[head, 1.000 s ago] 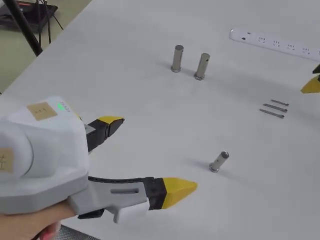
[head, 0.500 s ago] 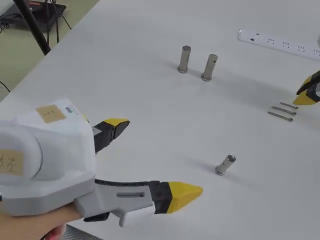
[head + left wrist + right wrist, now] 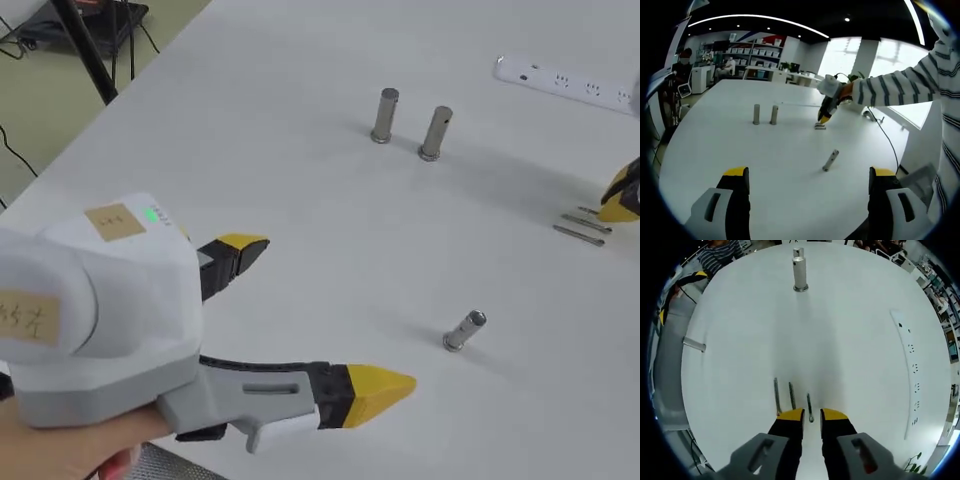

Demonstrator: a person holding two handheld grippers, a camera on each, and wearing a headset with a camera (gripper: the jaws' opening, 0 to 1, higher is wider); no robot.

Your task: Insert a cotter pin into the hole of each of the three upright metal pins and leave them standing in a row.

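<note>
Yellow-tipped left tongs (image 3: 330,313) gape empty; right tongs (image 3: 811,416), barely parted, straddle one cotter pin (image 3: 809,406).

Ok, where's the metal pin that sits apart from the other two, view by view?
Head view: the lone metal pin is lower right of centre, lying on its side.
Left gripper view: just right of centre.
Right gripper view: at the far left edge.
Shared landmark: the two upright pins, top centre in the head view, left of centre in the left gripper view, and lined up at the top in the right gripper view.
</note>
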